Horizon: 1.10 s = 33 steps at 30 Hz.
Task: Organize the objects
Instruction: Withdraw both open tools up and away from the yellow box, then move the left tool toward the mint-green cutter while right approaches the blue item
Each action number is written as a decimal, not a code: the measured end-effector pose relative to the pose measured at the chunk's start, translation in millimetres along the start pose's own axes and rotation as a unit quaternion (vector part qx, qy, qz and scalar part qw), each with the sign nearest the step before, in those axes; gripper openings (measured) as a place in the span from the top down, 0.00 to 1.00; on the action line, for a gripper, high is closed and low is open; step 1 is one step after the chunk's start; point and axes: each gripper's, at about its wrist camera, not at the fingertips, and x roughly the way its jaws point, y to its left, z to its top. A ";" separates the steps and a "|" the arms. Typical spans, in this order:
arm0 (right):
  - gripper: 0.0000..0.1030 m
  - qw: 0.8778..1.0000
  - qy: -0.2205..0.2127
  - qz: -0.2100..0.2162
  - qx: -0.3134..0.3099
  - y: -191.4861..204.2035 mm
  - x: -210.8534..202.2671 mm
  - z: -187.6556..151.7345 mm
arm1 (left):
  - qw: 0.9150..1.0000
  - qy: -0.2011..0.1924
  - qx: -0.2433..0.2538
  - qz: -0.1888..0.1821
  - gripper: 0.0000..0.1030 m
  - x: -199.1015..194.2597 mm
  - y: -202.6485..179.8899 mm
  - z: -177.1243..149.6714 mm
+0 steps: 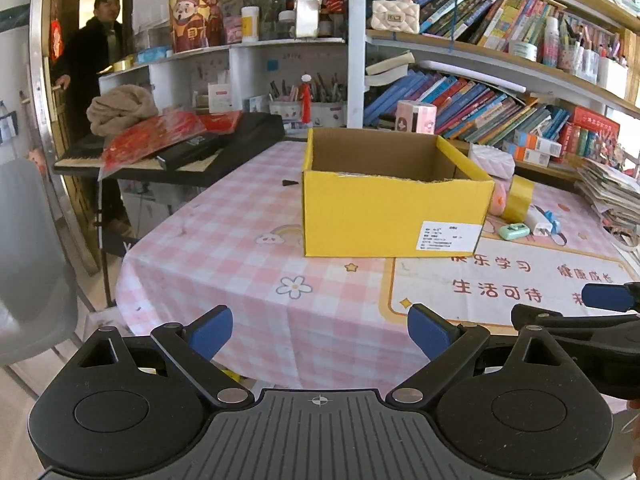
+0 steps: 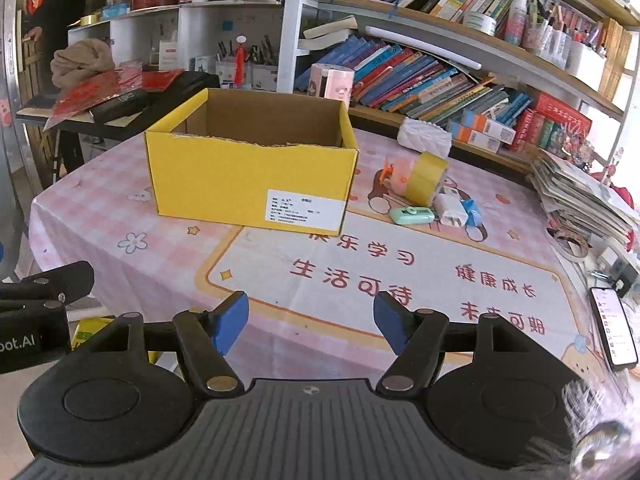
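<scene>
An open yellow cardboard box (image 1: 392,216) (image 2: 248,184) stands on the pink checked tablecloth. To its right lie a yellow tape roll (image 2: 426,178) (image 1: 518,198), a pink toy (image 2: 394,174), a mint green small device (image 2: 412,215) (image 1: 514,232), a white charger plug (image 2: 450,210) and a blue item (image 2: 472,212). My left gripper (image 1: 320,334) is open and empty, near the table's front edge, well short of the box. My right gripper (image 2: 312,322) is open and empty, over the front of the table; its finger shows in the left wrist view (image 1: 608,298).
A white quilted pouch (image 2: 424,138) sits behind the tape. A paper stack (image 2: 580,200) and a phone (image 2: 614,326) lie at the right edge. Bookshelves (image 2: 460,80) stand behind the table. A keyboard with red papers (image 1: 168,148) stands left. A person (image 1: 96,52) stands at the doorway.
</scene>
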 end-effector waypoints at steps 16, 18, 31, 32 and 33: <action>0.30 0.999 0.037 -0.029 0.020 -15.4 -10.0 -17.4 | 0.997 0.030 0.049 -0.047 0.07 7.5 -22.9 -3.8; 0.29 0.998 0.043 -0.035 0.025 -19.9 -9.5 -20.8 | 0.996 0.038 0.056 -0.052 0.07 10.5 -28.1 -5.5; 0.32 0.992 0.060 -0.072 0.090 -60.2 -8.3 -32.1 | 0.990 0.068 0.078 -0.097 0.07 28.5 -59.3 -3.8; 0.32 0.991 0.062 -0.075 0.093 -63.5 -7.6 -32.4 | 0.989 0.069 0.080 -0.100 0.07 30.0 -62.7 -3.2; 0.32 0.990 0.063 -0.077 0.096 -66.8 -7.0 -32.6 | 0.989 0.069 0.083 -0.104 0.07 31.4 -66.0 -2.6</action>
